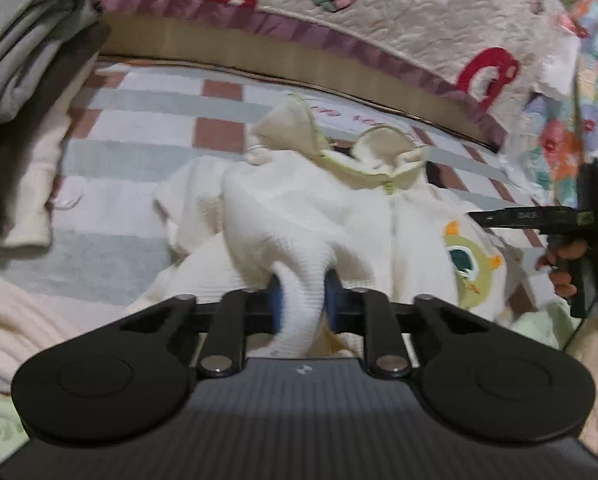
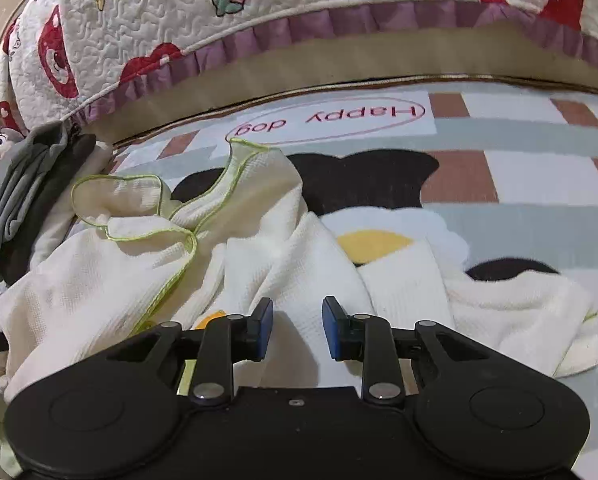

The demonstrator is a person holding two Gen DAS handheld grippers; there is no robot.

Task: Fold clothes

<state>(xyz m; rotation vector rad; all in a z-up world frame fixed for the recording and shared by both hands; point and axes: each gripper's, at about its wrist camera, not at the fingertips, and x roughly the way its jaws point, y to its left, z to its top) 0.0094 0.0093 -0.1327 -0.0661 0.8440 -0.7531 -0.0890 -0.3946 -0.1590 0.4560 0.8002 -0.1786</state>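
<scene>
On a checked bedspread (image 2: 539,176) of white, grey-green and brick squares lies a cream waffle-knit garment (image 1: 283,216), crumpled and spread roughly across the middle of the bed. Its hood or collar is edged in lime-green piping and stands up toward the far side, and a green and orange cartoon patch (image 1: 471,268) shows on its front beside a closed zip. The left gripper (image 1: 302,304) has its blue pads (image 1: 277,302) pressed on a rolled fold of this cream cloth, which bulges up between them and hangs down toward the camera. The right gripper (image 2: 297,326) hovers just above another part of the same garment (image 2: 299,264); its blue pads stand apart with nothing pinched between them, only cloth lying below. From the left wrist view the right tool shows at the right edge, a hand (image 1: 563,268) wrapped around its black handle. A stack of folded clothes (image 1: 23,56), grey on top and darker beneath, sits at the left side of the bed, close to the garment but apart from it. Behind the bed runs a quilted cover (image 2: 299,12) with a purple frill and red bear and strawberry prints. The bedspread bears the words "Happy dog" inside a pink oval (image 2: 327,118), seen upside down
</scene>
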